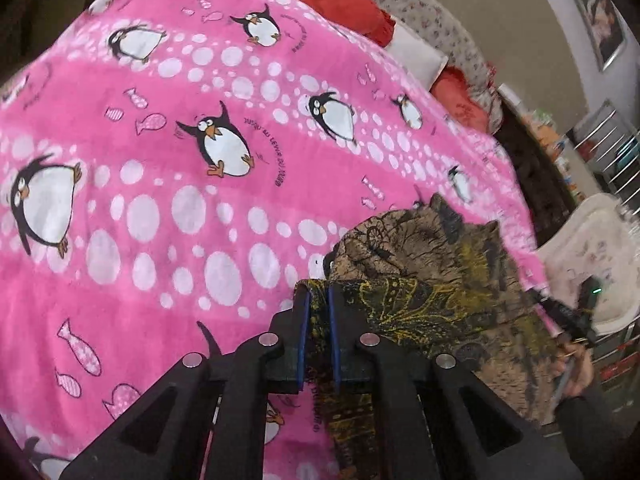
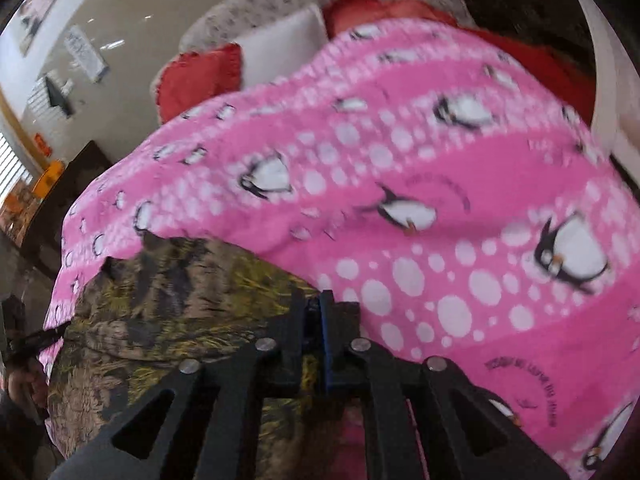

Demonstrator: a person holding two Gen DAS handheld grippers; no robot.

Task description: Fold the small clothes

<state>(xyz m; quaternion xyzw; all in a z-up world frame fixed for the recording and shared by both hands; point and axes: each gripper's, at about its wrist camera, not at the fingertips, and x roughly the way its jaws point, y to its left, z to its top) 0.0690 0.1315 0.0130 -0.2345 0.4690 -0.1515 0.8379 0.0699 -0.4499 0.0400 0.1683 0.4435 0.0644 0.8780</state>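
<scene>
Pinching patterned garment (image 1: 432, 264): left tool (image 1: 319, 300) | right tool (image 2: 316, 304) | right view blurred

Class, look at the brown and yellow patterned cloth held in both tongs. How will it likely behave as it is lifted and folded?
The patterned cloth is probably floppy: it sags and drapes between the left tongs and the right tongs. It likely weighs little, since small pinches at its edge seem to carry it. It looks thin and may crease easily over the pink penguin blanket.

pink penguin blanket (image 1: 168, 208); red cushions (image 1: 332, 0), white pillow (image 2: 280, 48), possibly sofa behind
</scene>
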